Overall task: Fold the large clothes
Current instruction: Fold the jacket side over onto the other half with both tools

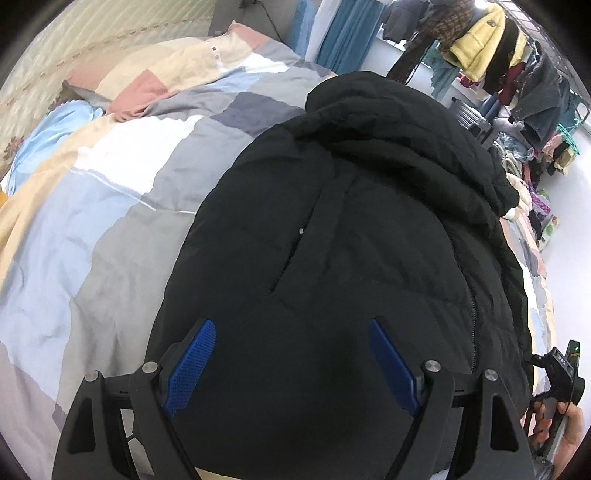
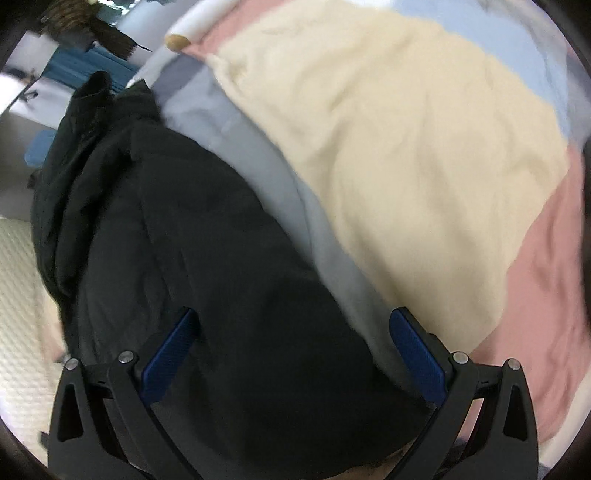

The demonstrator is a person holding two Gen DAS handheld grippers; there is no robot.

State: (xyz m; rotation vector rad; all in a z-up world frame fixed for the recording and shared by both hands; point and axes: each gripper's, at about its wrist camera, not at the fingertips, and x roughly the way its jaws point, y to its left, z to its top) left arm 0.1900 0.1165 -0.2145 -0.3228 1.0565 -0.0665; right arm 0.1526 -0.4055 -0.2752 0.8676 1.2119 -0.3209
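A large black padded jacket lies folded lengthwise on the patchwork duvet, its hood at the far end. My left gripper is open above the jacket's near end, blue pads spread wide with nothing between them. In the right wrist view the same jacket lies on the left half, beside cream and pink duvet patches. My right gripper is open over the jacket's near edge and empty. The right gripper's handle and hand show in the left wrist view.
A clothes rack with many hanging garments stands at the far right. Blue curtains hang behind the bed. A pile of clothes lies by the bed's right edge. A pillow lies far left.
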